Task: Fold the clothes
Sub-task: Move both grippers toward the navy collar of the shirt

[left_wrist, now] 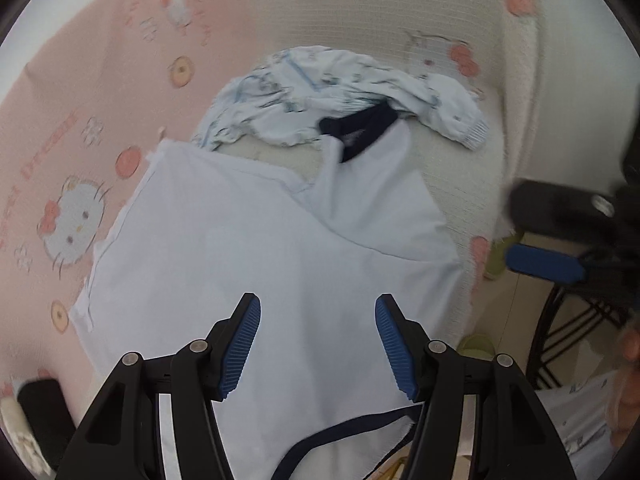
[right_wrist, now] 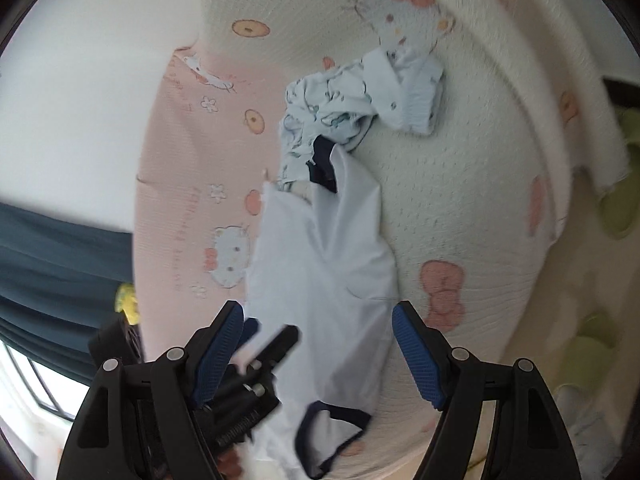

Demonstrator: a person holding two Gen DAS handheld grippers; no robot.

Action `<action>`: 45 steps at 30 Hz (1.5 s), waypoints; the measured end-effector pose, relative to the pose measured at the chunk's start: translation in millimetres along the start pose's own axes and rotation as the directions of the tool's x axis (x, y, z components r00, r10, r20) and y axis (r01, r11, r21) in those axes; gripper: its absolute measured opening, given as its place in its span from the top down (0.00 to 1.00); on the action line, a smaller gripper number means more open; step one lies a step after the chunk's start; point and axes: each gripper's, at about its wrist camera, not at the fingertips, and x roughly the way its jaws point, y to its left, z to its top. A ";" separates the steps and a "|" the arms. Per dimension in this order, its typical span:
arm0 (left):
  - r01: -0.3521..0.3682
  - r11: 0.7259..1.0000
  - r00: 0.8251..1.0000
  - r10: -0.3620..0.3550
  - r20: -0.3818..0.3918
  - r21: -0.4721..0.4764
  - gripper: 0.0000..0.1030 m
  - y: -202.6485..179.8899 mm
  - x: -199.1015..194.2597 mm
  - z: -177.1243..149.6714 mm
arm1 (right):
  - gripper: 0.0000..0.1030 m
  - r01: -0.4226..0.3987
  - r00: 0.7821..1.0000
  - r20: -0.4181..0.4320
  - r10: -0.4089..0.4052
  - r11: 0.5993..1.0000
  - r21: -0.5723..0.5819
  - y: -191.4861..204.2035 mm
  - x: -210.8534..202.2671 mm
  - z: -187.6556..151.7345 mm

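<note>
Soft, even daylight; both fisheye views were blurred and bowed at the rims.

Light was bright and diffuse, with a blown-out window (right_wrist: 36,396) at 8 o'clock in the right wrist view and only faint shadows under the pale shirt (left_wrist: 256,248). Black vignette closed every corner. The bedspread (left_wrist: 100,92) print smeared toward 10 o'clock; the right gripper (left_wrist: 532,236) at 3 o'clock in the left wrist view was streaked with motion blur.
</note>
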 end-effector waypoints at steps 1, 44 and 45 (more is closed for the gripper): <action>-0.002 1.000 1.000 0.002 -0.001 0.019 0.45 -4.4 1.9 -0.2 | 0.26 0.013 1.000 -0.005 -0.013 1.000 0.007 -2.2 3.1 2.5; 0.276 0.951 0.953 -0.290 -0.089 -0.142 0.45 25.5 82.7 96.7 | 0.28 0.054 0.995 -0.073 -0.063 0.992 -0.118 -6.6 58.6 77.8; 0.279 0.948 0.951 -0.295 -0.096 -0.156 0.45 27.0 86.6 97.2 | 0.28 0.063 0.995 -0.067 -0.071 0.991 -0.115 -6.2 59.5 79.8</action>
